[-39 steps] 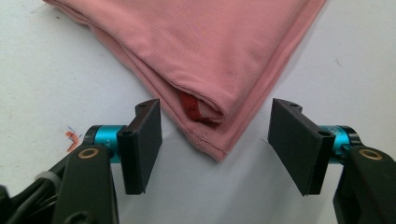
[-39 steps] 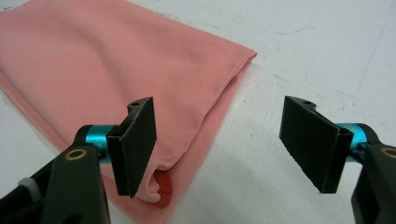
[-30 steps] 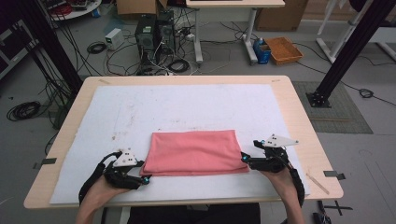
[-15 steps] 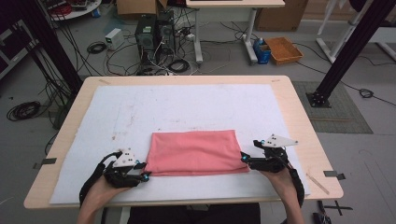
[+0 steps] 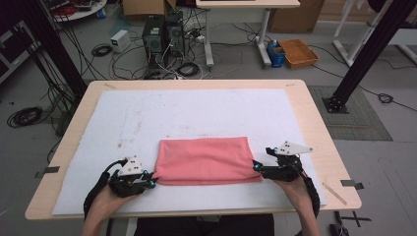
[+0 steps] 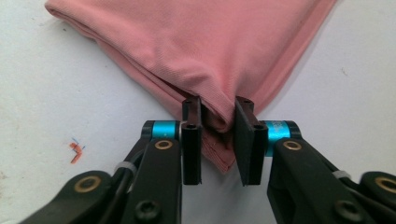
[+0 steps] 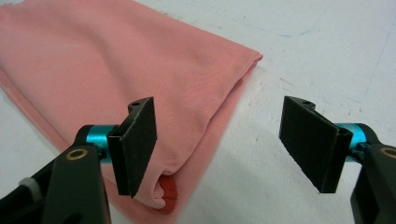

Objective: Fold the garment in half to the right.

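Lying flat on the white foam mat, the folded salmon-pink knit cloth sits near the mat's front edge in the high view; left gripper at cloth's near-left corner, right gripper at its right edge. Left gripper view: jaws have just been closing, now pinching the cloth's layered corner. Right gripper view: jaws wide apart, straddling the cloth's corner w/o pressing it.

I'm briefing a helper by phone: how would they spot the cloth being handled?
Look at the wooden table with its white mat. Near the mat's front edge lies the folded pink cloth, the only coloured item there, between the left gripper and right gripper.
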Available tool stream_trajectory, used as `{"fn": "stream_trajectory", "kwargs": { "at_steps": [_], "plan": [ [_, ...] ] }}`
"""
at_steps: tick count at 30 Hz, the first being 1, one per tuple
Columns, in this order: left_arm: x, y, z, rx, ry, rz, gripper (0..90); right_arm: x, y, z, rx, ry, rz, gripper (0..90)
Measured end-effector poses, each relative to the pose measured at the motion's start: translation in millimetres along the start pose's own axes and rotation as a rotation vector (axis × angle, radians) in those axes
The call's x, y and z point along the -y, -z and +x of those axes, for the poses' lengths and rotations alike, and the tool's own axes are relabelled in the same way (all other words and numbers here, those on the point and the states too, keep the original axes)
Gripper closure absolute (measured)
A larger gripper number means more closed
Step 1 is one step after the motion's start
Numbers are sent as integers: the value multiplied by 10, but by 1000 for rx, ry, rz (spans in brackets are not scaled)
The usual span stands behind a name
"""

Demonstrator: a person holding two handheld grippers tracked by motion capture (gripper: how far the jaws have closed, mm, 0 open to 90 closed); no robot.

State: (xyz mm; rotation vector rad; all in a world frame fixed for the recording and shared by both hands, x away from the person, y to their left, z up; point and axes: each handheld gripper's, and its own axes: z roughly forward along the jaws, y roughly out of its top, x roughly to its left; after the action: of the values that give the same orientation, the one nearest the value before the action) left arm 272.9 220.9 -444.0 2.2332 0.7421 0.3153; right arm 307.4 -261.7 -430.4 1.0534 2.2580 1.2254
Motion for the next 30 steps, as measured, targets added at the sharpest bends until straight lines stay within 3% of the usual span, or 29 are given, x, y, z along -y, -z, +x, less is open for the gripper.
{"fn": "stream_trajectory", "kwargs": {
  "at_steps": [7,13,20,26,30],
  "plan": [
    [7,-1,1,1,-12,-5,797,-115,-73,35,-32,15,-7,276],
    [8,-2,-1,1,-10,-6,801,-396,-195,135,-70,66,-23,291],
    [9,0,6,6,-1,-3,801,-727,-373,254,-122,120,3,315],
    [13,-2,7,8,3,-9,801,-1005,-602,383,-175,172,23,314],
    [15,-2,9,10,3,-10,800,-1158,-807,447,-218,176,42,314]
  ]
}}
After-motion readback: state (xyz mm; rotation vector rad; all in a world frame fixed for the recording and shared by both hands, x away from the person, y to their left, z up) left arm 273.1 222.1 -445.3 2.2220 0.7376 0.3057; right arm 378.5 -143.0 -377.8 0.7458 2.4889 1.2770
